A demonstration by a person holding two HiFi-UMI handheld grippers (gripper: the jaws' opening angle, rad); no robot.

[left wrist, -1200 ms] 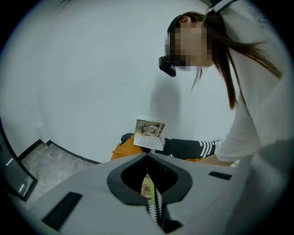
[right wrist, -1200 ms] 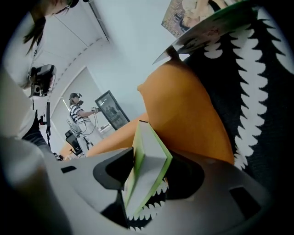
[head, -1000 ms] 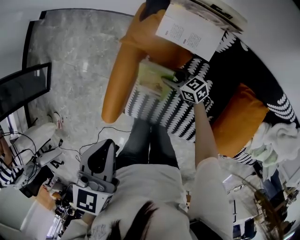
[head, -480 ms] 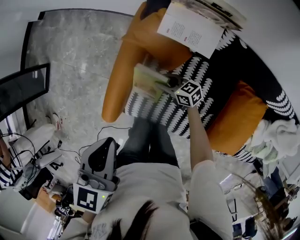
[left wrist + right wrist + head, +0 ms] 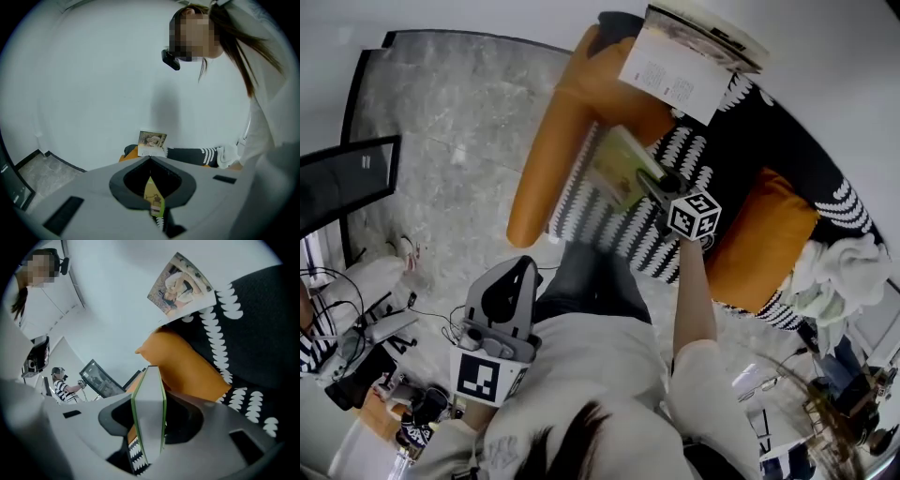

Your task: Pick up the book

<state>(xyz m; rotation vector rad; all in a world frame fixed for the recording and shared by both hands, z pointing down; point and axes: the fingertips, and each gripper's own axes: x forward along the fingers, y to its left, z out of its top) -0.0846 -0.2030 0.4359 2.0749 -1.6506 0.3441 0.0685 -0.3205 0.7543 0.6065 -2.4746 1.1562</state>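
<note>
Fingers of right gripper tight on one green-edged book; left gripper seemingly closed, empty; second book beyond.

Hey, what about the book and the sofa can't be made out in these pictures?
- Book title: small and blurred in the head view; the right gripper view shows only its edge between the right gripper's jaws, which have just been closing on it.
- Print on the open booklet atop the sofa: too small in the head view.
- Sofa's end at the picture's right: covered by a white cloth, head view.
</note>
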